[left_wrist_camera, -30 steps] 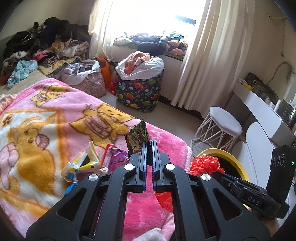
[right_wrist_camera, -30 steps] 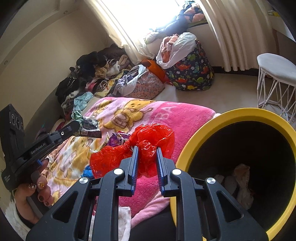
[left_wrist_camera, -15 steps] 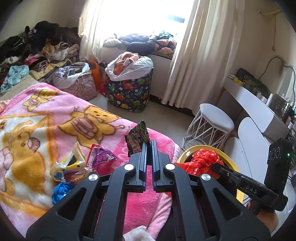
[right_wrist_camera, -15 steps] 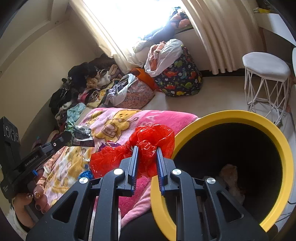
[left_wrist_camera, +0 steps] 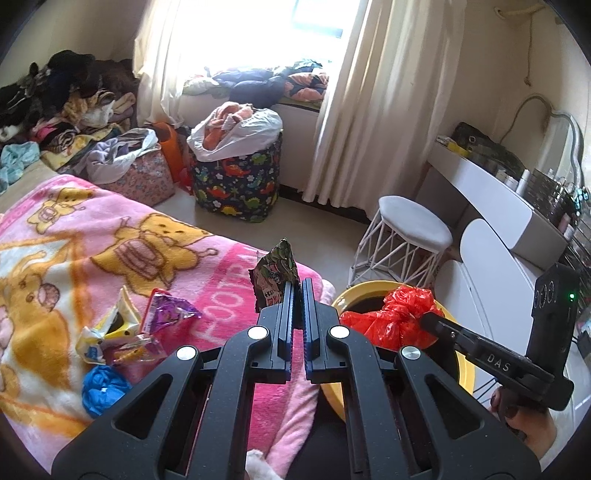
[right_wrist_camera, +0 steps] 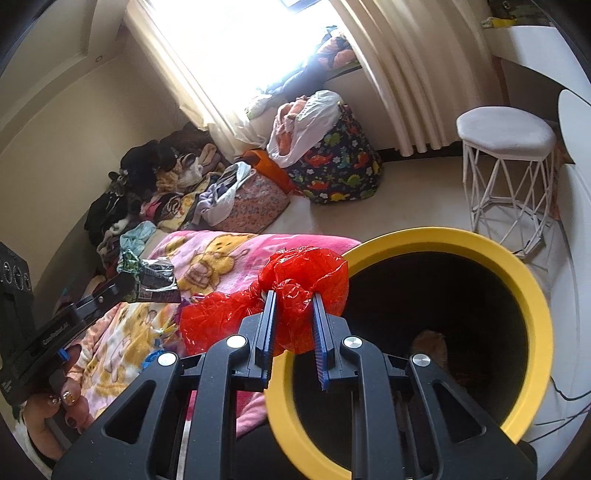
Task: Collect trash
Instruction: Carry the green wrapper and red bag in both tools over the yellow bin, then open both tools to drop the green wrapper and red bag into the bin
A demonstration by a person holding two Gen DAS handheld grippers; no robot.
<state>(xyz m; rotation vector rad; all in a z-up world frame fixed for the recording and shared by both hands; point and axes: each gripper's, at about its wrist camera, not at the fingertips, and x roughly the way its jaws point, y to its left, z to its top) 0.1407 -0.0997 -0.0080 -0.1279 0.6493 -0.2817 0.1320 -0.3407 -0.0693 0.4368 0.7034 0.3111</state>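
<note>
Left hand-held gripper (left_wrist_camera: pixel 297 286) is clamped on a dark snack wrapper (left_wrist_camera: pixel 275 275) above the bed (left_wrist_camera: pixel 207 258); right hand-held gripper (right_wrist_camera: pixel 293 295) is clamped on a crumpled red plastic bag (right_wrist_camera: pixel 295 280) at the rim of the yellow bin (right_wrist_camera: pixel 532 295), neither item yet dropped in. Several wrappers (left_wrist_camera: pixel 140 325) and a blue wad (left_wrist_camera: pixel 103 386) remain on the blanket; the bin's dark interior holds something pale, not identifiable.

Left hand-held gripper (left_wrist_camera: pixel 297 286) pinches a snack wrapper (left_wrist_camera: pixel 275 274) (green-printed) over pink blanket (left_wrist_camera: pixel 207 258).

Blown-out window (left_wrist_camera: pixel 258 33) backlight; sharp focus; fisheye bending, dark corners
</note>
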